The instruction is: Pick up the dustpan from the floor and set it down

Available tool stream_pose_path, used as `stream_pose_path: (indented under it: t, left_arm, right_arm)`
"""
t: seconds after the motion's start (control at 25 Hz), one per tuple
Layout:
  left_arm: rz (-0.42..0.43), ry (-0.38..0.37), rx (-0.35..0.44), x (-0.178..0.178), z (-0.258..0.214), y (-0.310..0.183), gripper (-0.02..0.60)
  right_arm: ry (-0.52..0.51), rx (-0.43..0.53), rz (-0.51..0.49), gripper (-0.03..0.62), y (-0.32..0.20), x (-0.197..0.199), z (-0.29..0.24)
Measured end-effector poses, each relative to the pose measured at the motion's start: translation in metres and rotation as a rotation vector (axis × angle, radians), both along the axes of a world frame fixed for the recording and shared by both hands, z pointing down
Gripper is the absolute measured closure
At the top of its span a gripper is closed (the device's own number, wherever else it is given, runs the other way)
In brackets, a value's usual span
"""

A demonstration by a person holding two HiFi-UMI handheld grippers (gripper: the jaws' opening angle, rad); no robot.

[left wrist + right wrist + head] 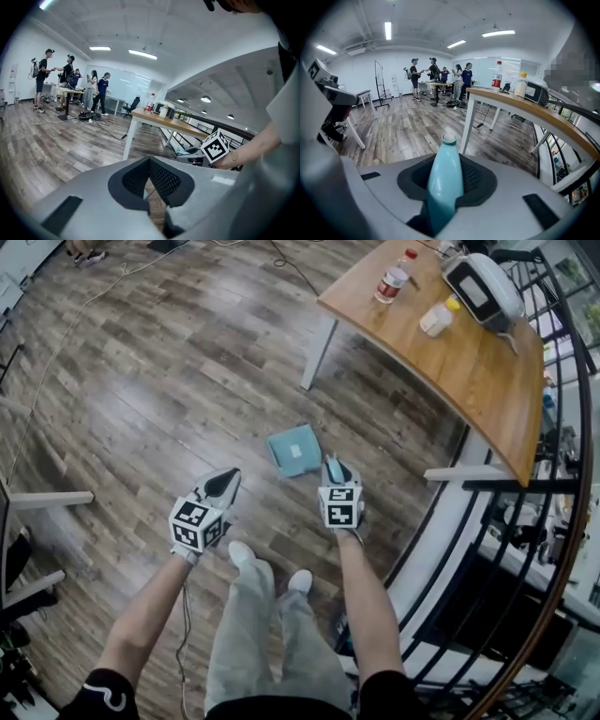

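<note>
Both jaws of the right gripper [334, 465] squeeze the handle of the blue dustpan [293, 450], low over the floor [141, 381]. Left gripper [227, 479] jaws are closed, empty. A bench [469, 371] leg stands farther off, black rails [525, 521] at the right. I cannot tell if the pan touches the floor.

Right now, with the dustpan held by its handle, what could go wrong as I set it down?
The right gripper is shut on the dustpan only at its smooth, tapered handle, so the dustpan could swivel or slide out. The shoes stand close behind it; a step forward might kick it once it is down.
</note>
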State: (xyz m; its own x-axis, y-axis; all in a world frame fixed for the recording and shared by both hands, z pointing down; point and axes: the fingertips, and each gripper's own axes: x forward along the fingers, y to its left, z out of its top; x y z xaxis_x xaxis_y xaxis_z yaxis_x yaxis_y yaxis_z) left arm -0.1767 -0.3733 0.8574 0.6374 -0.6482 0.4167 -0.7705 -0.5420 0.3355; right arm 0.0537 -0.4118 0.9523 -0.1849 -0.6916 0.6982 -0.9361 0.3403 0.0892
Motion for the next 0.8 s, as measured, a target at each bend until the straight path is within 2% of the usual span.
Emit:
stream_pose_path:
  t: [0.36,0.64,0.72,0.8]
  left_arm:
    - [-0.030,0.008,-0.035,-0.021,0.022,-0.015,0.586]
    - [-0.043,0.030,-0.045,-0.014,0.024,-0.019,0.588]
    - [-0.046,0.027,-0.050,-0.013,0.025,-0.017,0.588]
    - [-0.047,0.024,-0.051,-0.011,0.022,-0.018,0.588]
  right_arm:
    - [-0.008,-0.019,0.003,0.500,0.000,-0.017,0.018]
    - [-0.024,-0.101,0.007,0.496,0.009,-0.022,0.030]
    - [-0.034,-0.130,0.004,0.485,0.011,-0.022,0.035]
    - [-0.064,-0.154,0.001,0.437,0.011,-0.022,0.035]
